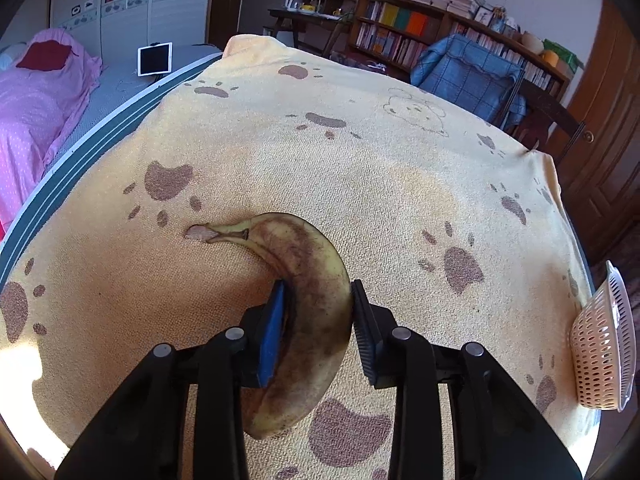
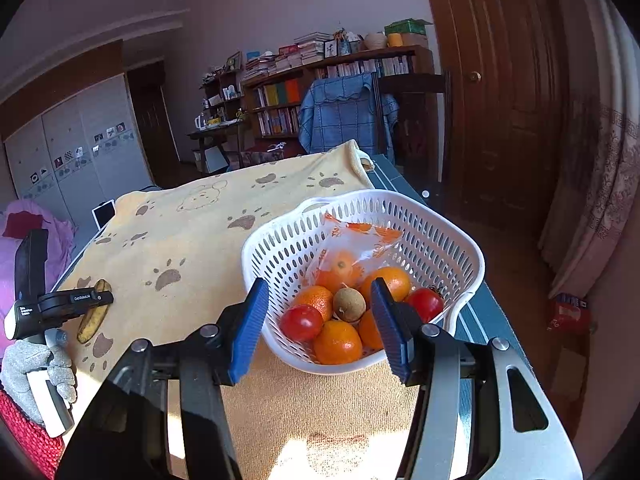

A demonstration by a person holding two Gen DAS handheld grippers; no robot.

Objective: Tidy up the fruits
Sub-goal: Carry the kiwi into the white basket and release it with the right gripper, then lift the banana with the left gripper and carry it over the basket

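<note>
A spotted, browning banana (image 1: 308, 300) lies on the yellow paw-print cloth (image 1: 360, 168). My left gripper (image 1: 318, 300) has its two fingers against the banana's sides, shut on it near its middle. In the right wrist view the banana (image 2: 94, 312) and the left gripper (image 2: 68, 304) show at far left. A white perforated basket (image 2: 460, 256) holds several oranges (image 2: 337, 342), two red tomatoes (image 2: 301, 322), a brown kiwi (image 2: 349, 305) and a plastic bag with an orange (image 2: 352, 248). My right gripper (image 2: 320, 316) is open and empty, just in front of the basket.
The basket (image 1: 604, 344) sits at the table's right edge in the left wrist view. The blue-striped table edge (image 2: 472, 320) runs past the cloth. A chair with a blue blanket (image 2: 344, 112) and bookshelves (image 2: 320, 80) stand beyond. A bed (image 1: 36, 112) lies left.
</note>
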